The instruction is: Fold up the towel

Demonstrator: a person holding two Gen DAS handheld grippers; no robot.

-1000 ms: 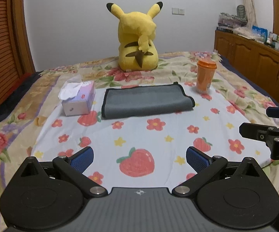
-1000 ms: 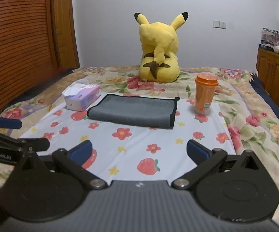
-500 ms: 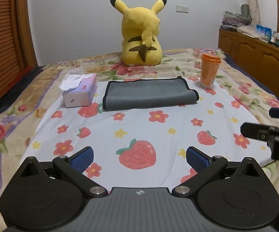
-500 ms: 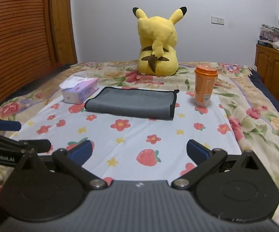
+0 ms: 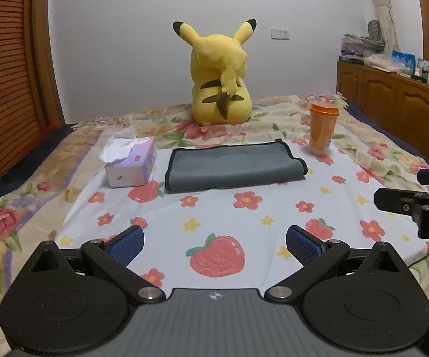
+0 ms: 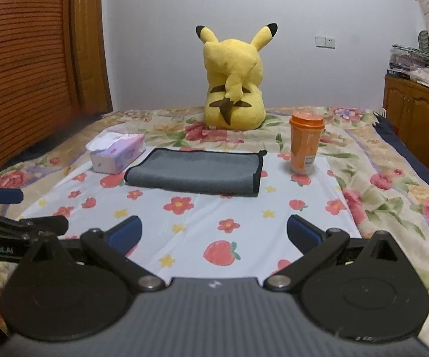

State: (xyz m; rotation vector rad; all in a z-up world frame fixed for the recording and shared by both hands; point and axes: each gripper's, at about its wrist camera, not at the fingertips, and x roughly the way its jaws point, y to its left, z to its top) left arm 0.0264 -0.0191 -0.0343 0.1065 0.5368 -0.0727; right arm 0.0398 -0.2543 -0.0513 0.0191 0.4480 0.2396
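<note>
A grey towel with black trim [image 5: 233, 166] lies folded flat on the white fruit-print sheet [image 5: 244, 217], far ahead of both grippers; it also shows in the right wrist view [image 6: 196, 172]. My left gripper [image 5: 214, 245] is open and empty, held above the sheet's near part. My right gripper [image 6: 213, 235] is open and empty too, level with the left one. The right gripper shows at the right edge of the left wrist view [image 5: 416, 196], and the left gripper shows at the left edge of the right wrist view [image 6: 12, 211].
A tissue box [image 5: 131, 163] stands left of the towel. An orange lidded cup [image 5: 323, 128] stands at its right. A yellow plush toy [image 5: 222, 83] sits behind it. A wooden cabinet [image 5: 393, 98] runs along the right; a wooden slatted panel [image 6: 21, 59] is on the left.
Both grippers have pulled back and tilted up a little, so the towel sits smaller and farther in view. Both stay open and empty. The towel has not moved.
</note>
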